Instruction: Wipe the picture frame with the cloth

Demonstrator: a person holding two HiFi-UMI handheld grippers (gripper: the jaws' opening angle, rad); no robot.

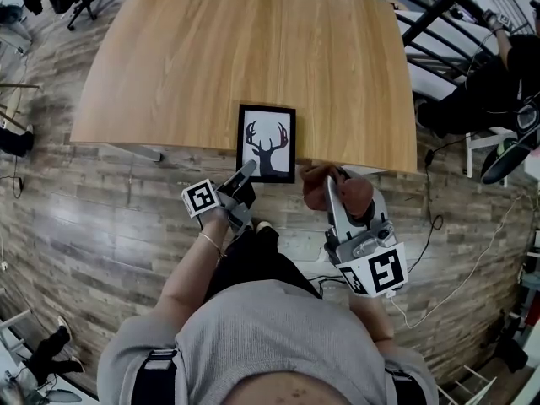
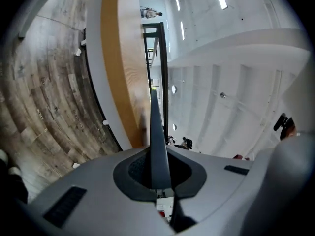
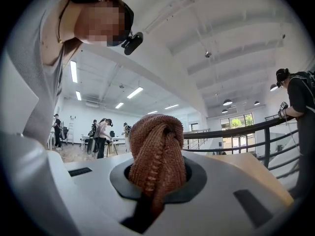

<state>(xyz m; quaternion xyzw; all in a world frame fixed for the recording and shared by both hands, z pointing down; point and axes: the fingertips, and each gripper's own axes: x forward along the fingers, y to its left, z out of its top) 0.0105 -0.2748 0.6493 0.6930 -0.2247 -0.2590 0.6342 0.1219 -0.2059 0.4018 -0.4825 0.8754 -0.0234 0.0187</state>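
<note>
Picture frame is seen lying flat at the near edge of the wooden surface, lower centre of the head view. The frame is black, with a dark antlered deer silhouette on white.

Left tongs are seen just below the frame's lower left corner, tip overlapping the frame's lower left edge in the head view. Contact cannot be told. In the left gripper view the jaws are pressed together into one thin dark blade, with nothing caught between them. The surface edge is shown running up the upper left of that view, with plank floor to the left.

Right tongs are seen at lower right of centre in the head view, clamped on the cloth. The cloth is reddish-brown knit, bunched into a lump. It is placed at the surface's near edge, just beside the frame's lower right corner. Whether cloth and frame touch cannot be told. In the right gripper view the cloth is shown filling the middle, gripped between the jaws and bulging above them.

A bracelet is worn on the left wrist.
</note>
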